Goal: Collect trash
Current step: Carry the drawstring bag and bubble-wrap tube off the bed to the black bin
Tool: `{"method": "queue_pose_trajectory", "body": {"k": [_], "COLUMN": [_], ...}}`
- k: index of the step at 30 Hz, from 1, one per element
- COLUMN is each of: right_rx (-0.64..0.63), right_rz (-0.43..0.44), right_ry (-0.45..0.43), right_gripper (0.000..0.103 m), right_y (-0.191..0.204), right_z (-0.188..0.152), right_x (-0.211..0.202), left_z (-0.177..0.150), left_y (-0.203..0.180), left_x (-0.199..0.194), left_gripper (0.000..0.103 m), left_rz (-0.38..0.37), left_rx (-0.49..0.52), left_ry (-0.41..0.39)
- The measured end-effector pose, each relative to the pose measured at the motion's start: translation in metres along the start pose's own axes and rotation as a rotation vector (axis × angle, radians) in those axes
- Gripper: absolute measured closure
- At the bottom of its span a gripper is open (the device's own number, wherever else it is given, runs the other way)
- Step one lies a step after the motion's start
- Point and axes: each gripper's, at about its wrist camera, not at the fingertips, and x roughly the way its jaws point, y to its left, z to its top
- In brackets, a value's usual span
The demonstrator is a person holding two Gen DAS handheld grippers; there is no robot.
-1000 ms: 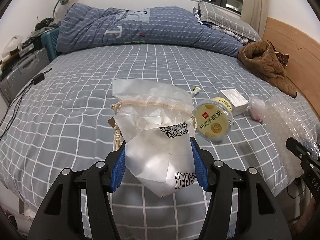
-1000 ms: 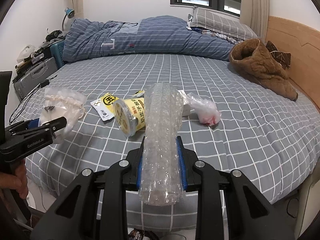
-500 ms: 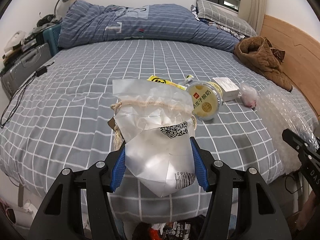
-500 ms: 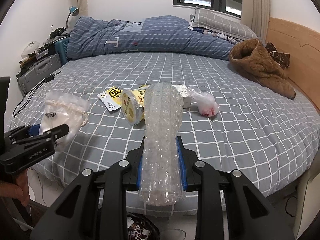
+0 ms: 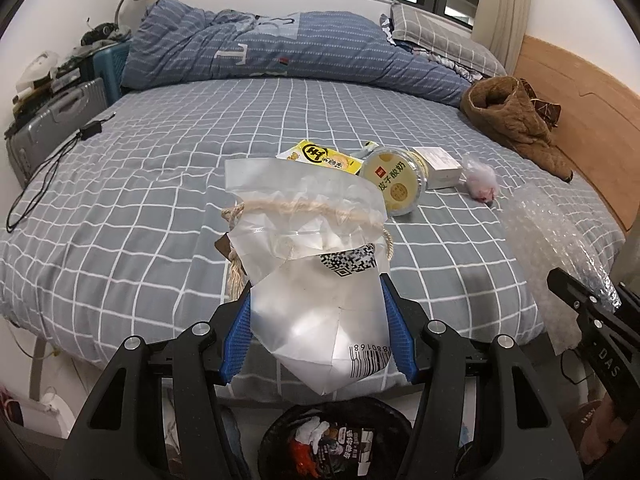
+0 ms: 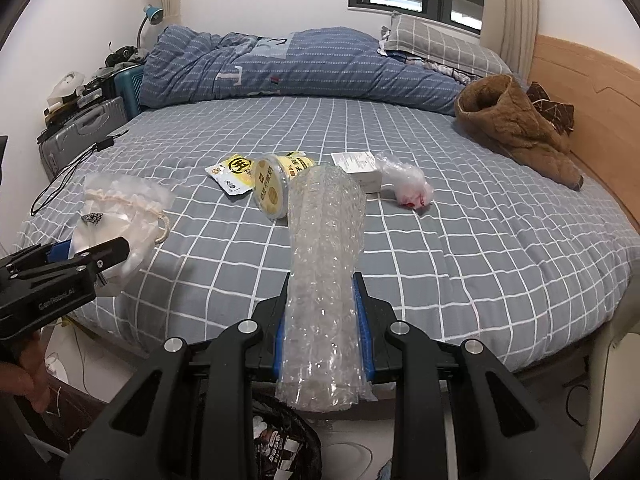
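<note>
Hands have pulled back from the bed (image 5: 160, 168). Left fingers (image 5: 240, 332) grasp the plastic bag (image 5: 316, 280), right fingers (image 6: 362, 336) grasp bubble wrap (image 6: 324, 264), both now over the trash bin (image 5: 336, 440), ready to drop.

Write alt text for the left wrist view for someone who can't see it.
The left hand-held gripper grips a clear plastic bag tied with twine, above a black bin of trash. Behind it, a grey checked bed holds a yellow tub, a yellow wrapper and a white box.
</note>
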Motion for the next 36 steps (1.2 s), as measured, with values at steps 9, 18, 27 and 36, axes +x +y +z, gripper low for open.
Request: {"method": "queue_pose_trajectory", "body": {"k": [9, 18, 27, 36], "right_rx": [-0.003, -0.014, -0.022, -0.030], "right_rz": [0.005, 0.022, 0.037, 0.038], "right_ry": [0.004, 0.020, 0.036, 0.073], "right_gripper": [0.077, 0.077, 0.077, 0.077], "right_y": [0.006, 0.014, 0.021, 0.024], "right_z": [-0.013, -0.028, -0.047, -0.071], "right_x": [-0.013, -0.023, -0.038, -0.047], "left_z": [-0.024, -0.052, -0.077, -0.108], "left_y": [0.002, 0.004, -0.005, -0.006], "left_x": [-0.018, -0.029, -0.046, -0.057], "left_gripper": [0.046, 0.046, 0.046, 0.046], "left_rz": [-0.012, -0.009, -0.017, -0.011], "left_rx": [-0.011, -0.031, -0.028, -0.023], "left_ry": [0.011, 0.043, 0.061, 0.109]}}
